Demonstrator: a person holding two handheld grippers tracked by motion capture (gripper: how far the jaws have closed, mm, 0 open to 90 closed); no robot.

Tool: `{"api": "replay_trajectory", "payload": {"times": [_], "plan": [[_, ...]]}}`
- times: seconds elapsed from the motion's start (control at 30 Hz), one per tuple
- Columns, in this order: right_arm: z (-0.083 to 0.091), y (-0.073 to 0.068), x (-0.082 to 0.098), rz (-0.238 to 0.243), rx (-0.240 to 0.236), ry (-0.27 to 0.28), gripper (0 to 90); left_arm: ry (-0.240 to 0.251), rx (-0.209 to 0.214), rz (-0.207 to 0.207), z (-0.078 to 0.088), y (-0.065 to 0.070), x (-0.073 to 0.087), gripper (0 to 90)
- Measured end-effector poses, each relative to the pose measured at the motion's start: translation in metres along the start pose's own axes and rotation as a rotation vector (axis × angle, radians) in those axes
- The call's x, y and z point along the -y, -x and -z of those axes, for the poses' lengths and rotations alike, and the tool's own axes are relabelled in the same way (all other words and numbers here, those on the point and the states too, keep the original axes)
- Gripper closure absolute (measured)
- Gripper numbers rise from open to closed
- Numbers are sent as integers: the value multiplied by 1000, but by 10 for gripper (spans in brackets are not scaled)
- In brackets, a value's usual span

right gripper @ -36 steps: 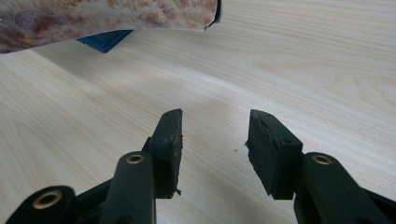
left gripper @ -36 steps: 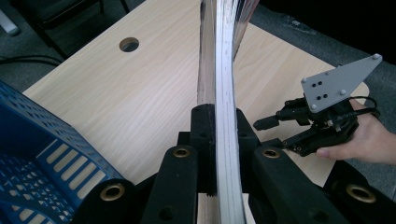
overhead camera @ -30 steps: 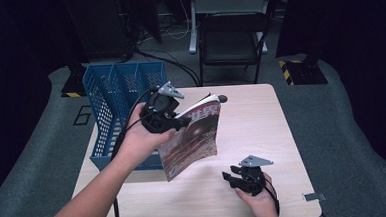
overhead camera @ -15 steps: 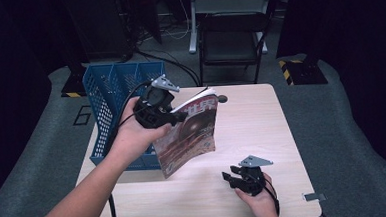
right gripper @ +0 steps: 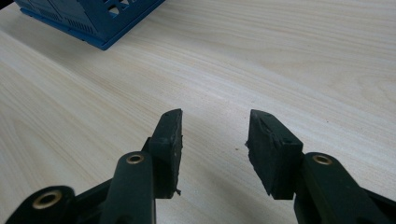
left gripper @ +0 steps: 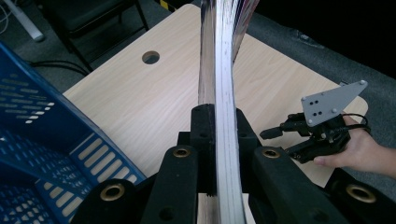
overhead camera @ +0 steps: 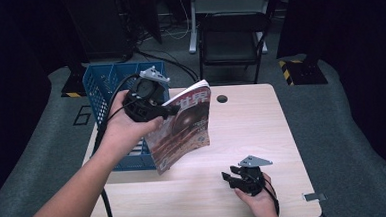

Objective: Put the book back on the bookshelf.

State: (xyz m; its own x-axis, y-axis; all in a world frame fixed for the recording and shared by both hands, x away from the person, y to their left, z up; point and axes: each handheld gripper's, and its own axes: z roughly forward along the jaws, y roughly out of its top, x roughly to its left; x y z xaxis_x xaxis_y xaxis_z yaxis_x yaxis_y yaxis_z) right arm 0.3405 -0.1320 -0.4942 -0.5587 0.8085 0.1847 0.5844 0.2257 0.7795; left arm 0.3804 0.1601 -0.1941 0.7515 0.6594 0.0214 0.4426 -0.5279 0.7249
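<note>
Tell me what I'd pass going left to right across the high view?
Blue basket → left tongs → magazine they are shut on → right tongs, open and low over the table.

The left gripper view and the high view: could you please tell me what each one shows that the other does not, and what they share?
Left gripper view: the magazine edge-on, its page edges clamped between the left gripper's black jaws.

High view: the magazine's red cover face, the person's left hand and forearm carrying it above the table, and the dark chair beyond.

Both: the blue basket, the wooden table with its round hole, and the right gripper resting low at the table's near edge, nothing between its jaws.
</note>
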Motion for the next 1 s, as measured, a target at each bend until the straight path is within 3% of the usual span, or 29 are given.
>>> {"api": "replay_trajectory", "payload": {"times": [0.4,1.0], "plan": [[0,-1,0,3,-8,-8,550,10,-41,24,21,-15,1,840],[-2,-1,0,21,2,-9,549,7,-103,85,47,-45,16,840]]}}
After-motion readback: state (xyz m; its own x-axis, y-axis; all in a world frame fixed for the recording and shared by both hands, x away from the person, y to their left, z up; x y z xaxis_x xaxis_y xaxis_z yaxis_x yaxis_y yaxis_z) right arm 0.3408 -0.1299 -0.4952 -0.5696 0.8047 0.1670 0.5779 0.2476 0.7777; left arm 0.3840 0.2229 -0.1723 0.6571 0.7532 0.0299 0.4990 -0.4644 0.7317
